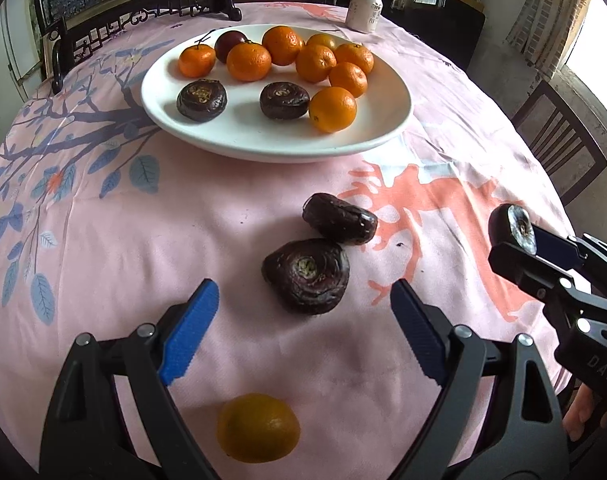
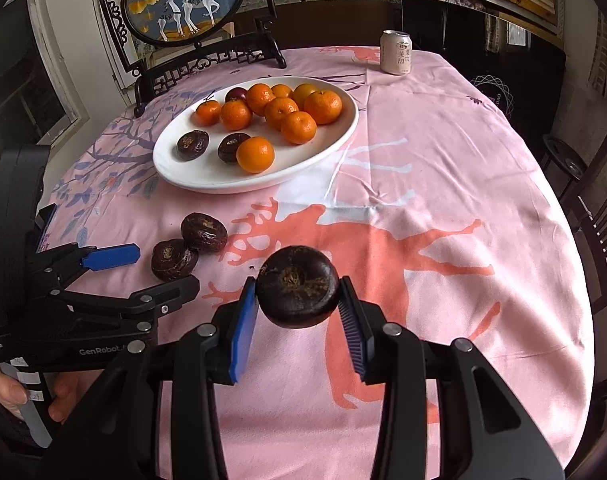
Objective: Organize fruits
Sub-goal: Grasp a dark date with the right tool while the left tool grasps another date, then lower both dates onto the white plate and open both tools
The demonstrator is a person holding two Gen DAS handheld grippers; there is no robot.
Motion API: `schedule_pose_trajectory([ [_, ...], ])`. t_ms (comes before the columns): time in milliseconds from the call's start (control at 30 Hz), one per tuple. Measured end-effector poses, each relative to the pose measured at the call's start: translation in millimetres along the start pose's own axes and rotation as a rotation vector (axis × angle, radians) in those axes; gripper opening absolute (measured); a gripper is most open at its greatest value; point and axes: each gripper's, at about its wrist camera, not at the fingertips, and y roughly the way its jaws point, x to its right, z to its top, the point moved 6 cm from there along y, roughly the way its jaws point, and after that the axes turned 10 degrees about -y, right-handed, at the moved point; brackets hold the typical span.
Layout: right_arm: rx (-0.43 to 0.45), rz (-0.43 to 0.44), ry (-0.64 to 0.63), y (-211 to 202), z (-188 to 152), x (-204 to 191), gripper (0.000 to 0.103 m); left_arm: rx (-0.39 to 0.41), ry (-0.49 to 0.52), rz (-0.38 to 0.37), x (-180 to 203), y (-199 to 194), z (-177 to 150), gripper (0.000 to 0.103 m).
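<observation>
Now the right gripper [image 2: 298, 308] clamps one water chestnut [image 2: 297, 286] above the tablecloth [image 2: 443, 168]; the left gripper [image 1: 303, 312] stands apart near two more [image 1: 306, 276]. The plate [image 1: 367, 128] holds two chestnuts and nine oranges [image 1: 248, 61].

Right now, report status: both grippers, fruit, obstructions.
Right gripper shut on a water chestnut. Left gripper open, over a loose chestnut. White plate ahead, path unobstructed.
</observation>
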Motion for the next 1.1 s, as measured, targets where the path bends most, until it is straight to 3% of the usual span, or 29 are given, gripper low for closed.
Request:
schedule_pose_trajectory([
  [67, 0.003, -0.002, 0.004, -2, 0, 1, 0.041, 0.001, -0.004, 0.013, -1, 2, -1, 0.084],
  [100, 0.006, -0.002, 0.006, -4, 0, 2, 0.041, -0.002, -0.006, 0.015, -1, 4, -1, 0.077],
  [167, 0.011, -0.002, 0.012, -6, 0, 3, 0.041, 0.016, 0.013, 0.046, -1, 4, 0, 0.051],
  [233, 0.015, -0.003, 0.018, -7, 0, 4, 0.041, 0.014, 0.007, 0.033, -1, 3, 1, 0.045],
  [867, 0.017, 0.022, -0.014, -7, 14, -22, 0.041, 0.091, -0.048, -0.038, -23, -49, 7, 0.044],
  [1100, 0.017, 0.050, -0.058, 2, 45, -26, 0.041, 0.113, -0.056, -0.035, -37, -56, 55, 0.044],
])
